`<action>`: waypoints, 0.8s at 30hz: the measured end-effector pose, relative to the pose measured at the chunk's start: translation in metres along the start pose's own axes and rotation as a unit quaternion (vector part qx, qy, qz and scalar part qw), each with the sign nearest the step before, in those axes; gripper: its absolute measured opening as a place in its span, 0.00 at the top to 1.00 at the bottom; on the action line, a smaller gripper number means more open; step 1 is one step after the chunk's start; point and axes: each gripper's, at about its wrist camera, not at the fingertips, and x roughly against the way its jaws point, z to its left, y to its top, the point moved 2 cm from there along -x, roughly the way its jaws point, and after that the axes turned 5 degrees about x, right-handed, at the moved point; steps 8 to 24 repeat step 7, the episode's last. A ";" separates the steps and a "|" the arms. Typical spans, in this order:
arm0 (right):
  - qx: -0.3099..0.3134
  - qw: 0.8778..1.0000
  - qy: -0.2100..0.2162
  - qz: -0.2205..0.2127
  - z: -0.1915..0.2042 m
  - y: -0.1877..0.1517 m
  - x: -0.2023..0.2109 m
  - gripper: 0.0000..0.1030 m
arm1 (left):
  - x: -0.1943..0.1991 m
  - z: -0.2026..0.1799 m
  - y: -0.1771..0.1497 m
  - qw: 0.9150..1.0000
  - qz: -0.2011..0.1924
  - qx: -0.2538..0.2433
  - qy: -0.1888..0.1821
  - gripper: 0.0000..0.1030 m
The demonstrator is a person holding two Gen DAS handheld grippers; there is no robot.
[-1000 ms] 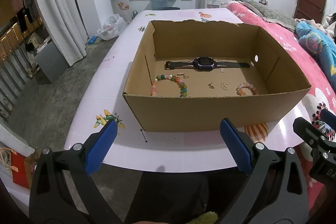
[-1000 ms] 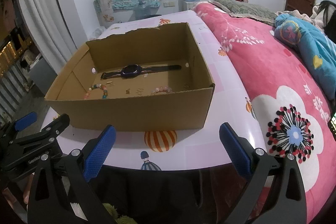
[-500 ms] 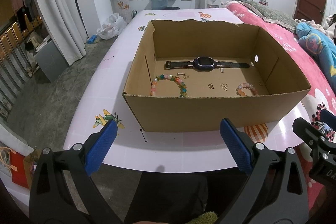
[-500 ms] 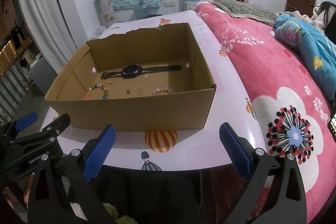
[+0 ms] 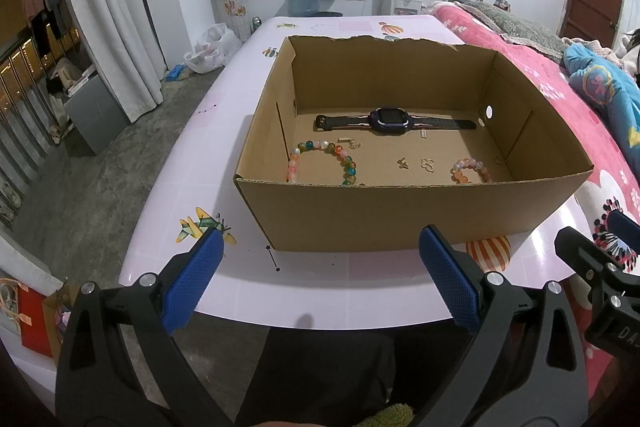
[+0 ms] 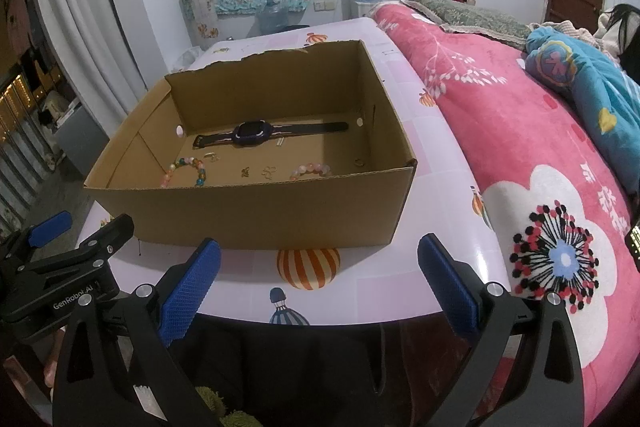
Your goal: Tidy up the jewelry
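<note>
box (image 5: 400,215): open-top cardboard carton on the pink bench (image 5: 188,195), far rim torn ragged, small round hole in each side wall. Holds all the jewelry visible.
watch (image 5: 390,119): black strap, dark blue/purple case, laid flat and straight along the far wall, 12 o'clock on the box floor.
big bracelet (image 5: 320,161): multicolour glass beads (pink, orange, green, teal), curved in an arch, 9 o'clock side of the floor near the left wall; lower part hidden by the near wall.
small bracelet (image 5: 470,169): pink/orange beads, 4 o'clock corner, partly hidden by the near wall.
charms (image 5: 416,163): two small gold pieces, butterfly-like, side by side but apart, between the two bracelets.
chain bit (image 5: 350,143): small gold piece just beside the top of the big bracelet; detail too small to tell.
tag (image 5: 424,134): tiny pale piece just below the watch strap, right of the case.
ring (image 6: 359,162): small loop near the right wall, 3 o'clock.
left gripper (image 5: 320,279): at 6 o'clock in front of the box, above the bench edge, blue-padded fingers spread wide, nothing between them.
right gripper (image 6: 319,281): same pose, right of the left one, fingers wide apart, empty.
bed (image 6: 520,131): pink floral blanket, along the right edge of the bench.
</note>
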 end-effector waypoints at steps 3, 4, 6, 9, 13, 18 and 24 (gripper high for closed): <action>0.000 1.000 0.001 0.000 0.000 0.000 0.000 0.07 | 0.000 0.000 0.000 1.000 0.001 0.001 -0.001 0.08; 0.000 1.000 0.000 0.000 0.000 0.000 0.000 0.07 | -0.001 0.000 -0.001 1.000 0.002 0.001 -0.002 0.08; 0.000 1.000 0.000 0.000 0.000 0.000 0.000 0.07 | -0.001 -0.002 -0.002 1.000 0.003 0.002 -0.002 0.08; 0.000 1.000 0.000 0.000 0.000 0.000 0.000 0.07 | -0.001 -0.002 -0.003 1.000 0.003 0.003 -0.002 0.08; 0.000 1.000 0.000 0.000 0.000 0.000 0.000 0.07 | -0.001 -0.002 -0.003 1.000 0.003 0.003 -0.002 0.08; 0.000 1.000 0.000 0.000 0.000 0.000 0.000 0.07 | -0.001 -0.002 -0.003 1.000 0.003 0.003 -0.002 0.08; 0.000 1.000 0.000 0.000 0.000 0.000 0.000 0.07 | -0.001 -0.002 -0.003 1.000 0.003 0.003 -0.002 0.08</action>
